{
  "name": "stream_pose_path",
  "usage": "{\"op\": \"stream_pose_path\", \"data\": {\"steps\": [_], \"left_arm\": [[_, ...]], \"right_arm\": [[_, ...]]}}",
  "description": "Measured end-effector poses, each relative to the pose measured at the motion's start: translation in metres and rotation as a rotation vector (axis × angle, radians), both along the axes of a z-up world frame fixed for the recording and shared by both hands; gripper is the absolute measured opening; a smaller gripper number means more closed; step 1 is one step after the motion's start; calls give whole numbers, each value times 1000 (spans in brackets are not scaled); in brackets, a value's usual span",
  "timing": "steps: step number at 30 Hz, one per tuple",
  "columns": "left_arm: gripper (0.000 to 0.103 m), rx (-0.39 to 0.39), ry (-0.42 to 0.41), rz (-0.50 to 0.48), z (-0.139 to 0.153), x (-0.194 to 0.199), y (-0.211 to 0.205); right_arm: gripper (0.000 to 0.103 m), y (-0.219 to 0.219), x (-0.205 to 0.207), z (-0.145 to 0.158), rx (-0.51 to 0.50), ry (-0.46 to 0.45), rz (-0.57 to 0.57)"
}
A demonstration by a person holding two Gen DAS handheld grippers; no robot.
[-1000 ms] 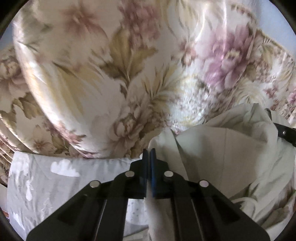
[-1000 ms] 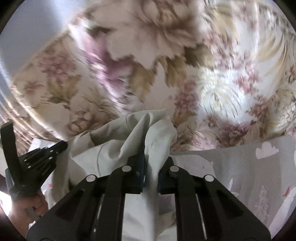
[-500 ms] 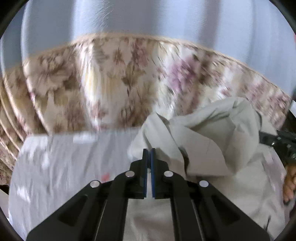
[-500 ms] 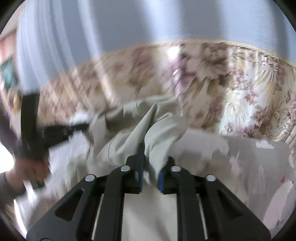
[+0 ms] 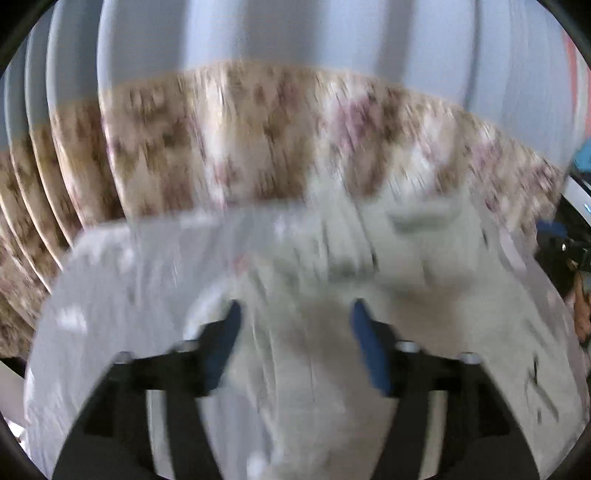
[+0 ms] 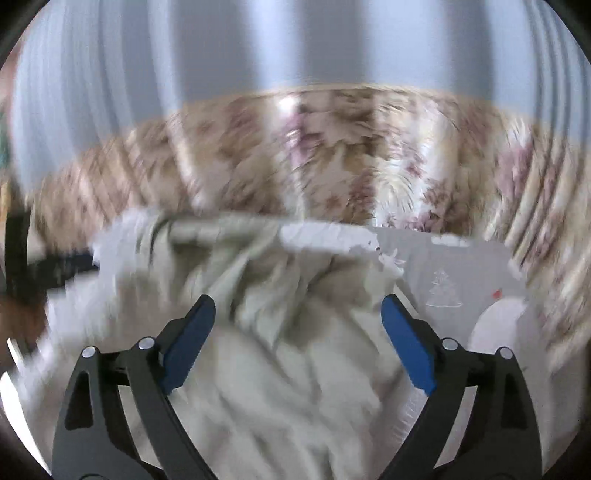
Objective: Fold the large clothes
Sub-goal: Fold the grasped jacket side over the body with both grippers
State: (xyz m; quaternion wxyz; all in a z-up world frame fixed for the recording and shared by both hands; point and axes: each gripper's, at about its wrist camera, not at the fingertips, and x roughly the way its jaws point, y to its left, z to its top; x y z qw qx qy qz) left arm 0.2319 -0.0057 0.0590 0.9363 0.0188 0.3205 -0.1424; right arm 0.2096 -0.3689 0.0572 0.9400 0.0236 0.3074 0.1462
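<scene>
A pale grey-green garment (image 5: pixel 424 266) (image 6: pixel 280 354) lies crumpled on a grey printed sheet (image 5: pixel 140 280) (image 6: pixel 454 273). My left gripper (image 5: pixel 293 314) hangs over it with its jaws opening wide; the cloth lies below and between the blue pads (image 5: pixel 369 354), which do not press on it. My right gripper (image 6: pixel 297 306) is opening too, its blue pads (image 6: pixel 408 350) far apart above the rumpled cloth, gripping nothing. Both views are blurred by motion. The other gripper shows as a dark shape (image 6: pixel 55 269) at the left edge of the right wrist view.
A floral cushion or sofa back (image 5: pixel 258 147) (image 6: pixel 351 158) rises behind the sheet, with a pale blue wall (image 5: pixel 295 33) above it. A hand (image 5: pixel 581 306) shows at the right edge of the left wrist view.
Both grippers were shut on folds of the garment and have let go, jaws now wide. Both pulled back from the floral cushion, and the cloth has dropped onto the sheet.
</scene>
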Motion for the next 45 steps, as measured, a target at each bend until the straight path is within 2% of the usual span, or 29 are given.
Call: {"op": "stream_pose_path", "data": {"steps": [2,3,6,7,9,11,13,14,15,16,17,19,21,23,25,26,28,30,31,32,33,36,37,40,42,44,45], "left_arm": [[75,-39,7,13,15,30,-13],[82,-56,11,27,20,43,-17],[86,-103,46,68,31,86,-24],[91,-101,59,78,31,95,-24],[91,-63,104,91,24,121,-30],[91,-5,147,109,12,142,-38],[91,4,217,89,-7,156,-42],[91,-5,262,68,-19,161,-45],[83,-13,296,35,-29,163,-49],[52,-20,314,-19,-37,162,-53],[43,-9,320,-53,-41,160,-57],[25,13,273,-65,-39,152,-61],[20,-7,220,-71,-26,143,-59],[20,-74,138,-63,-1,127,-52],[20,-102,42,-102,25,94,-46],[20,-92,13,-112,31,78,-44],[20,-95,-10,-147,34,44,-34],[22,-80,-16,-182,25,2,-22],[27,-82,2,-210,13,-22,-14],[30,-62,16,-226,4,-35,-13],[31,-45,24,-253,-8,-56,-7],[41,-27,66,-324,-38,-102,12],[52,-31,73,-329,-43,-111,17],[58,-62,60,-318,-39,-134,37],[61,-92,11,-287,-21,-136,44],[69,-86,-22,-215,-3,-126,45],[69,-85,-18,-172,2,-118,42]], "right_arm": [[91,2,41,-2,120,98,-24],[88,3,56,-6,145,119,-38],[84,14,97,-24,143,220,-73],[84,19,107,-31,147,246,-59],[82,26,120,-40,139,290,-38],[68,31,123,-48,156,304,-22],[28,42,122,-50,128,283,25],[22,47,121,-50,98,265,41],[16,56,116,-49,47,235,73],[13,62,113,-49,22,223,87],[13,68,108,-47,-17,202,101],[11,74,103,-40,-58,153,111],[10,75,98,-25,-77,80,88],[10,72,89,-7,-61,-5,76],[10,70,68,13,-38,-105,111],[10,70,49,23,-42,-156,155],[13,68,21,30,-48,-192,215],[26,62,-15,23,-46,-185,298],[40,60,-34,15,-58,-180,337],[48,57,-53,6,-79,-178,366],[61,55,-70,-3,-96,-174,395],[73,49,-120,-30,-178,-161,501],[73,46,-130,-35,-189,-152,520],[76,27,-138,-34,-175,-142,444],[76,17,-126,-25,-120,-135,348],[76,12,-109,-18,-76,-112,224],[76,11,-103,-18,-67,-94,195]]}}
